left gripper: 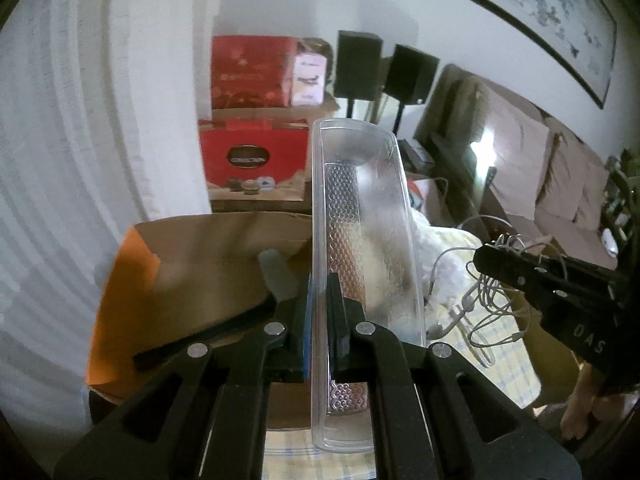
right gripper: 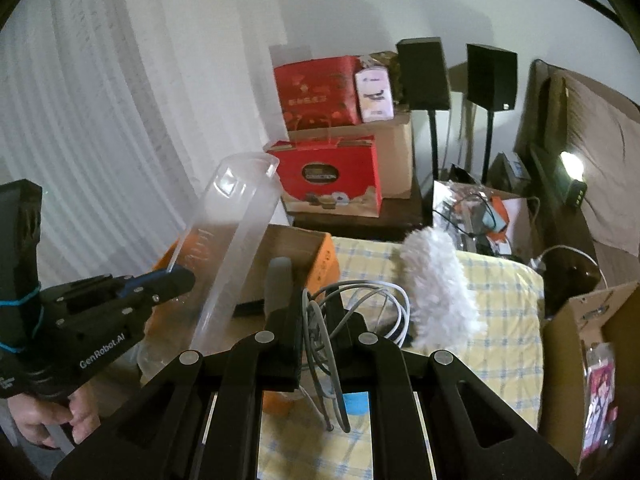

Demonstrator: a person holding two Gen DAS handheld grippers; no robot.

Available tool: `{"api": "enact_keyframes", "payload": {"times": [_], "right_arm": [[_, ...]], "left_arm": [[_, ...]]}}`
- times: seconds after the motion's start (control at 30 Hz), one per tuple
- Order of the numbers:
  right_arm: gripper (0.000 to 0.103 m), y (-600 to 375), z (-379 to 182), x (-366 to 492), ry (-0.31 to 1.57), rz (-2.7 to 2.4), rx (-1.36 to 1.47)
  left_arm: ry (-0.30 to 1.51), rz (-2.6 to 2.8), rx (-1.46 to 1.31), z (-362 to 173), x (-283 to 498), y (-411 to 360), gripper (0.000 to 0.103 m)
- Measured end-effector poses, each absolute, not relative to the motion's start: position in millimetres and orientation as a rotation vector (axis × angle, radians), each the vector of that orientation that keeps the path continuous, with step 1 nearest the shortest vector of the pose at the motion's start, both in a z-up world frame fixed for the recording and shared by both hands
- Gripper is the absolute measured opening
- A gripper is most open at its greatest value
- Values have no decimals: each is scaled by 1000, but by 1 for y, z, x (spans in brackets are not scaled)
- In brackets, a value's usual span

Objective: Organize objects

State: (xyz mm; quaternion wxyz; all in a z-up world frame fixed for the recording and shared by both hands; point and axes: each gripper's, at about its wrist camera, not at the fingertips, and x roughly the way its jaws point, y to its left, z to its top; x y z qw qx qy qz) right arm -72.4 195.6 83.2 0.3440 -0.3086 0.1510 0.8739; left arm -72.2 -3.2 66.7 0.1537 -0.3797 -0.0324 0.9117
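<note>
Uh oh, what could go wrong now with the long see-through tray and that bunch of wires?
The left gripper pinches the clear plastic tray only by one thin edge, so it could tip or slip out. The cable bundle in the right gripper hangs in loose loops, which might snag on the orange cardboard box or the fluffy white duster.

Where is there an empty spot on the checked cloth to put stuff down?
The checked cloth is bare between the fluffy white duster and the cardboard box at right. It is crowded by the orange box, near the cables.
</note>
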Motion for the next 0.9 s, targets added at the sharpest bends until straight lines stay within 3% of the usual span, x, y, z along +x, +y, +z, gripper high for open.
{"api": "enact_keyframes", "payload": {"times": [0.53,0.9], "right_arm": [[9,180,70,-143,368,2383,-882],[9,168,32,-188,385,2450,-1004]], "left_arm": [[-138,2696,-1156,53,-92,-65,5],[-170,2752,-1247,24,-122,-106,5]]}}
